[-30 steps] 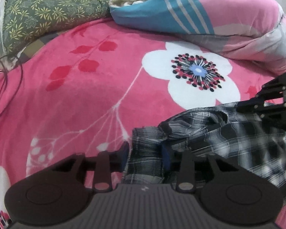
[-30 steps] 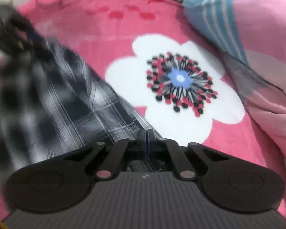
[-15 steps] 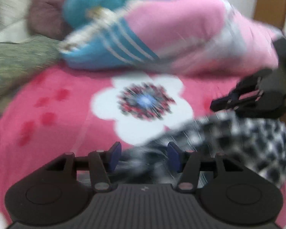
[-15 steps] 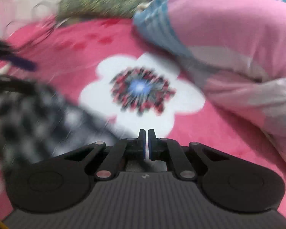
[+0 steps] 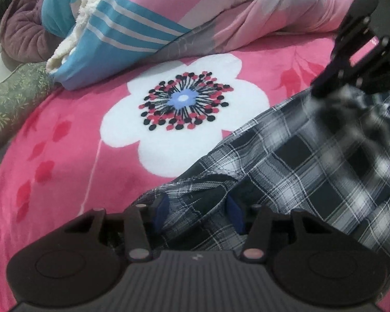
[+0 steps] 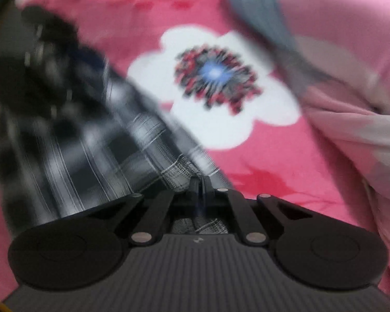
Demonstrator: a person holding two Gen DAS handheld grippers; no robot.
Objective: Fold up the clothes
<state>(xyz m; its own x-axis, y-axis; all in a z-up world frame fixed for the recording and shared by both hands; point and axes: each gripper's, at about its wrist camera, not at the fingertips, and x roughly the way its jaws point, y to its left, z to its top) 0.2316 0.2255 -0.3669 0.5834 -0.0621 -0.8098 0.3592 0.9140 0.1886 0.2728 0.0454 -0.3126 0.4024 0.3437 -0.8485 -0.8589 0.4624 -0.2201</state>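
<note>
Shirt [image 5: 312,161] on blanket [image 5: 65,156], quilt [image 5: 221,13] behind, pillow [image 5: 10,98] far left.

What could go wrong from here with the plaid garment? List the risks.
1. The left tool stands apart around bunched plaid garment, so that end may slip free.
2. The right tool pinches only a thin edge; a tug could pull it out.
3. The heaped pink quilt crowds the bedspread.

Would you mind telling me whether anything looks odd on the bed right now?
A person lies asleep at the bed's far edge, beside the bunched quilt; otherwise nothing stands out around the plaid garment.
</note>
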